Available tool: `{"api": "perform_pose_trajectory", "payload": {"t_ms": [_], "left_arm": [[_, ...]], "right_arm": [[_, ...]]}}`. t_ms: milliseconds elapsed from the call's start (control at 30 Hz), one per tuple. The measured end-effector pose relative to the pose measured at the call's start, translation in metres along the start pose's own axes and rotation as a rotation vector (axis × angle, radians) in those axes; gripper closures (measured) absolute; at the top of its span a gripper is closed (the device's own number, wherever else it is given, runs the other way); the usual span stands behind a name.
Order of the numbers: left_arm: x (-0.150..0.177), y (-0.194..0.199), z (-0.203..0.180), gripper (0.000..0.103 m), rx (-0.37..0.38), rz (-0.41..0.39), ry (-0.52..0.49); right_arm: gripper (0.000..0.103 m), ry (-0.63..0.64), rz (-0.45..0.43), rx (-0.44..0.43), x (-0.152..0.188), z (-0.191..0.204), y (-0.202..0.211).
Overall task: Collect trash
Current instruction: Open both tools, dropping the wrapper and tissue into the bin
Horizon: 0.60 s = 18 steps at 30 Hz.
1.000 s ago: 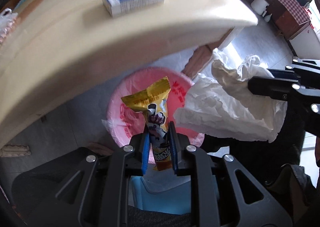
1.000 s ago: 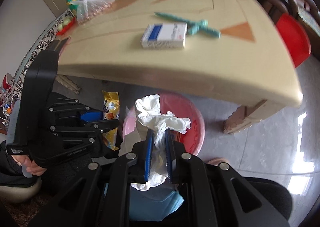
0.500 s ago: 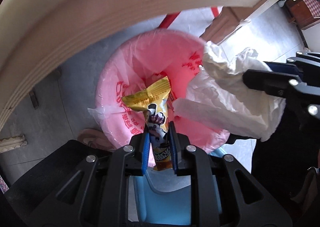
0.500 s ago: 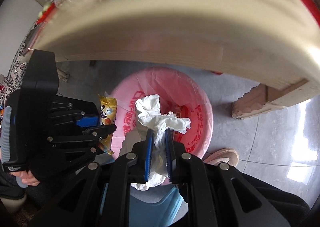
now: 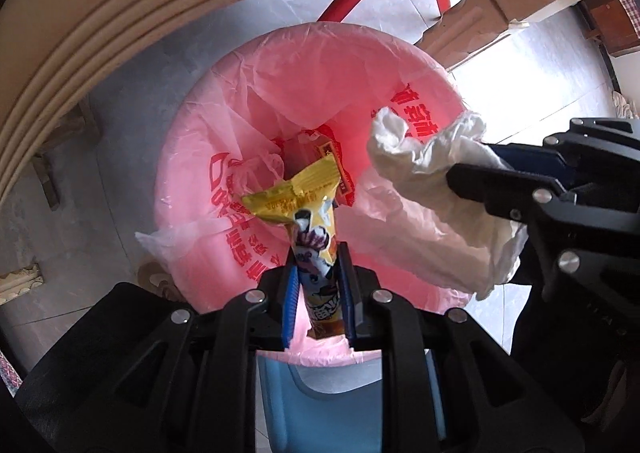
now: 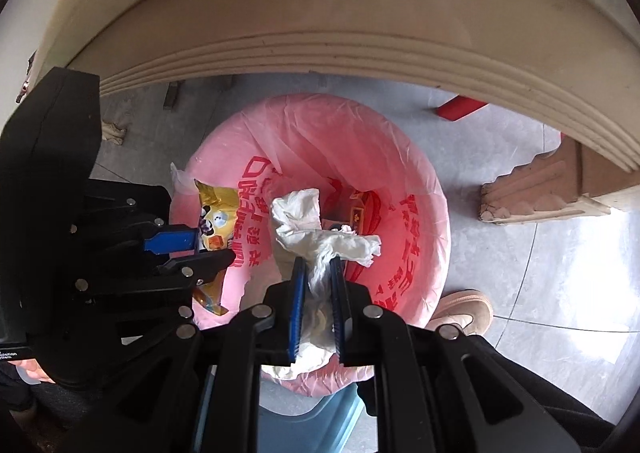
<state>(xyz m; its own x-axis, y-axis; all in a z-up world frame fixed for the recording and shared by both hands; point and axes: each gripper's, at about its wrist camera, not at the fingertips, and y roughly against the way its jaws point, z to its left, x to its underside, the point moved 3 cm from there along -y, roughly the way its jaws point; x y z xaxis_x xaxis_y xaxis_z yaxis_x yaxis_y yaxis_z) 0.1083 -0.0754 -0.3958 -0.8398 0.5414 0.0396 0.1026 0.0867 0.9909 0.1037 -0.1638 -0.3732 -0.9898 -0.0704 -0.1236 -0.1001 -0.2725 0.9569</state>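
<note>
Lowered from tabletop level, the left gripper [image 5: 318, 273], clamped on a yellow foil snack wrapper [image 5: 308, 221], and the right gripper [image 6: 318, 279], clamped on crumpled white tissue [image 6: 316, 225], are now held over the centre-frame pink-lined bin [image 5: 320, 65], ready for release.

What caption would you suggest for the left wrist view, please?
Left gripper holding a yellow snack wrapper over the pink-lined bin, beside the right gripper with crumpled tissue.

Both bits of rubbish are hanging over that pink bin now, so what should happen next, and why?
Probably open both: the left hand-held gripper pinches the yellow wrapper and the right hand-held gripper the crumpled tissue, both above the pink-lined bin, so they should drop in.
</note>
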Motion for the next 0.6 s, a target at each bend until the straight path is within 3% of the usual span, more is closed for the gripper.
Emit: {"api": "perform_pose_trajectory", "payload": {"t_ms": [233,300,433,600], "left_arm": [[-0.002,-0.009,0.004,0.082,-0.003,0.026,0.005],[-0.003,-0.006,0.004,0.070,-0.004,0.015,0.000],[-0.004,0.001,0.001,0.061,-0.020,-0.016,-0.014],[-0.003,0.002,0.003,0.056,-0.019,-0.024,0.003]], "right_arm": [[0.088,-0.011,0.019,-0.027,0.000,-0.006,-0.009],[0.082,-0.013,0.022,-0.031,-0.001,-0.006,-0.010],[0.053,-0.019,0.006,-0.019,-0.002,-0.008,-0.008],[0.051,-0.042,-0.007,-0.021,-0.004,-0.014,-0.006]]}}
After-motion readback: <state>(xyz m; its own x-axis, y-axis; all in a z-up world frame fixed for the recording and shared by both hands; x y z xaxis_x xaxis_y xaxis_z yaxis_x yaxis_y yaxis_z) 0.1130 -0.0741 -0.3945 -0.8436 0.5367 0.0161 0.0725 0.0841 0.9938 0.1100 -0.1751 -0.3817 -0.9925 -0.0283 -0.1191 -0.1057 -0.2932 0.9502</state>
